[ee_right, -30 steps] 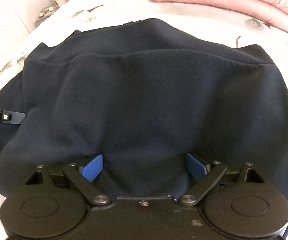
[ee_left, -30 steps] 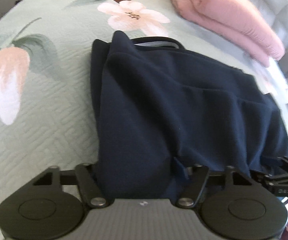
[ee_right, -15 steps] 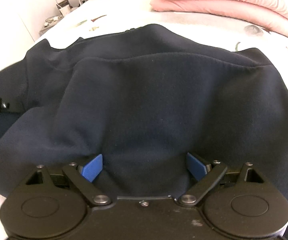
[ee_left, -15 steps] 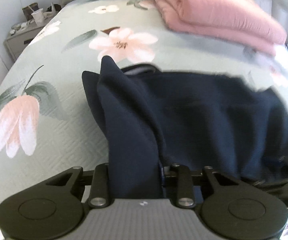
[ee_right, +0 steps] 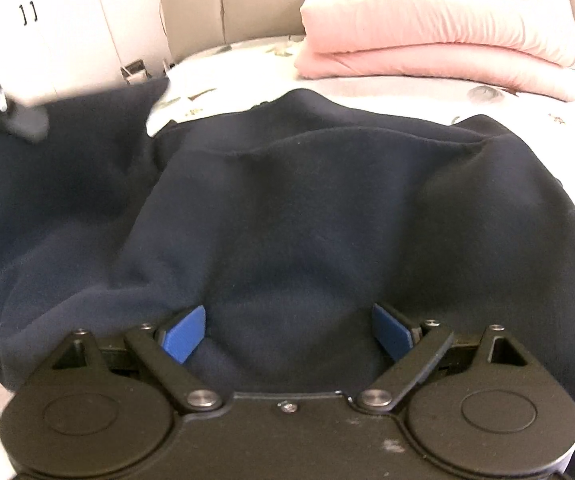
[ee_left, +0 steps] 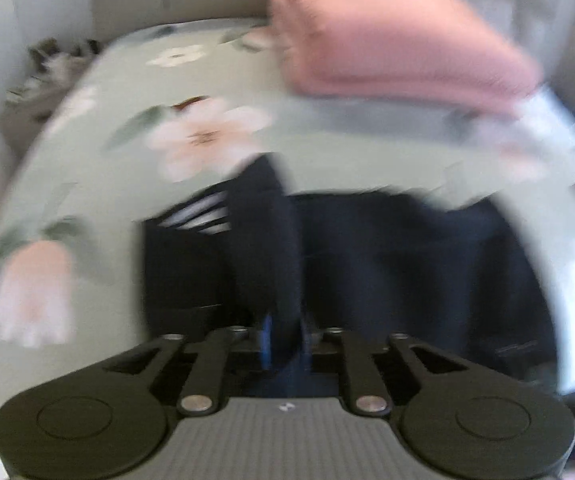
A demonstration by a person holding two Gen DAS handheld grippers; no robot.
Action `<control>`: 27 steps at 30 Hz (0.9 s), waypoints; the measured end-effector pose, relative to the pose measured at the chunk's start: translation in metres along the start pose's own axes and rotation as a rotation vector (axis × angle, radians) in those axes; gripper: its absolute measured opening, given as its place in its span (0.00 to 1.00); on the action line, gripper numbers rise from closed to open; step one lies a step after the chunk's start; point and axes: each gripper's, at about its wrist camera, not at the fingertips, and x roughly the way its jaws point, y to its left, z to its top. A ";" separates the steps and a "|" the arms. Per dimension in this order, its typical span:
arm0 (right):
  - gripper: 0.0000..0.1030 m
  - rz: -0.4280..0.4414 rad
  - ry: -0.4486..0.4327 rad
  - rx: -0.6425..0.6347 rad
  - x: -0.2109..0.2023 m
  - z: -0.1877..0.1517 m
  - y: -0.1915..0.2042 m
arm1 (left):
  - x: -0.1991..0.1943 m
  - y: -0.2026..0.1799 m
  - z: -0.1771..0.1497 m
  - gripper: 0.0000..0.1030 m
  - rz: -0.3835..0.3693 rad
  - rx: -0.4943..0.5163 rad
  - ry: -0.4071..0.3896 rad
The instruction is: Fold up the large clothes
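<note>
A large navy garment lies on the flowered bedspread. My left gripper is shut on a pinched fold of the navy garment and holds it lifted above the bed; the left wrist view is blurred. White stripes show on the cloth under the lifted fold. My right gripper is open, its blue pads spread wide with navy cloth bunched between them. The left gripper shows in the right wrist view at the upper left, raised.
A folded pink quilt lies at the head of the bed, also in the left wrist view. A beige headboard and a white cupboard stand behind. A cluttered bedside table is at the left.
My left gripper has closed on a fold of the garment and lifted it up and back, stretching the cloth. The right gripper has stayed open in place.
</note>
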 end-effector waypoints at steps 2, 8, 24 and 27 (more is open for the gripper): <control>1.00 0.013 0.001 -0.005 -0.004 0.007 -0.004 | 0.007 0.025 -0.010 0.54 0.090 -0.024 0.008; 1.00 0.019 -0.015 -0.005 -0.008 0.007 -0.006 | 0.027 0.123 -0.033 0.76 0.135 -0.284 0.071; 1.00 0.044 -0.095 0.003 -0.014 -0.011 -0.011 | 0.106 0.150 -0.061 1.00 -0.313 -0.379 0.114; 1.00 0.043 -0.105 0.004 -0.015 -0.013 -0.011 | 0.113 0.120 -0.049 0.95 -0.175 -0.290 0.068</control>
